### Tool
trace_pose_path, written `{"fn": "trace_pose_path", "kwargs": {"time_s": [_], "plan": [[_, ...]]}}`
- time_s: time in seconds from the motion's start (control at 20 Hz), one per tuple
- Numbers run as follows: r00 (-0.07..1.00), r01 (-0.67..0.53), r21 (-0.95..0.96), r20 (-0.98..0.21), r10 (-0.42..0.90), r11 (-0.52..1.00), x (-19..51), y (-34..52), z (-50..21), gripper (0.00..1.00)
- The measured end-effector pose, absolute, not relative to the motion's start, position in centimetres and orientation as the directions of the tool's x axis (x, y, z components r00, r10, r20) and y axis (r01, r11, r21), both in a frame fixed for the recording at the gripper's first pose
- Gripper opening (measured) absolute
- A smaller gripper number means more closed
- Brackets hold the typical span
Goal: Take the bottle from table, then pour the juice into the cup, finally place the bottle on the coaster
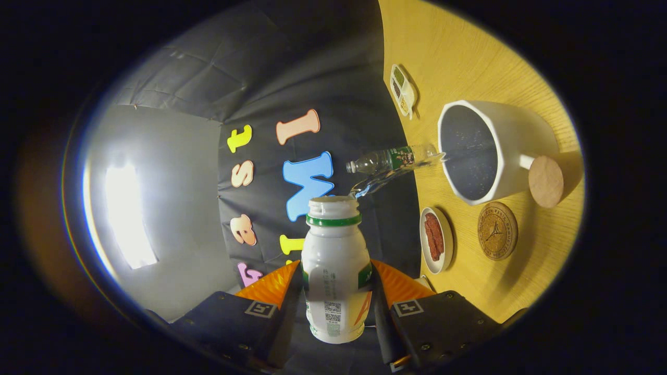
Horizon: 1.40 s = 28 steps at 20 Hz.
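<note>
Fingers [336, 291] of your gripper are closed on the white bottle [335, 271], one pressing each side, its open neck pointing ahead of them. You have the view rolled, so the wooden table [469, 47] stands beyond the fingers. Out there sits the white cup [500, 151], mouth facing you; whether any juice is inside is hard to tell. The cork coaster [497, 230] lies just beside it, near a small plate [436, 239].

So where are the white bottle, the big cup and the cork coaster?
white bottle [335, 265]: gripper view, its body, clamped between the tool's fingers.
cup [521, 133]: gripper view, outer white wall.
cork coaster [497, 230]: gripper view, its printed top face.
</note>
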<state>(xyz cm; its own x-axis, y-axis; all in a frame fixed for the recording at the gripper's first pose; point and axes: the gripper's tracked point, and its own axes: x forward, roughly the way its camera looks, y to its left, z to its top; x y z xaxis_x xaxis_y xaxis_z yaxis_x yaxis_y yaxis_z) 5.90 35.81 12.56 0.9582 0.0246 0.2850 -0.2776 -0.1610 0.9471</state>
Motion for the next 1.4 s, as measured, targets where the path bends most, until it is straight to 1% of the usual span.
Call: {"fn": "trace_pose_path", "kwargs": {"time_s": [1.4], "plan": [[0.951,-0.301,0.925,0.310,0.001,-0.233,5.34,36.10,13.18,0.67]]}}
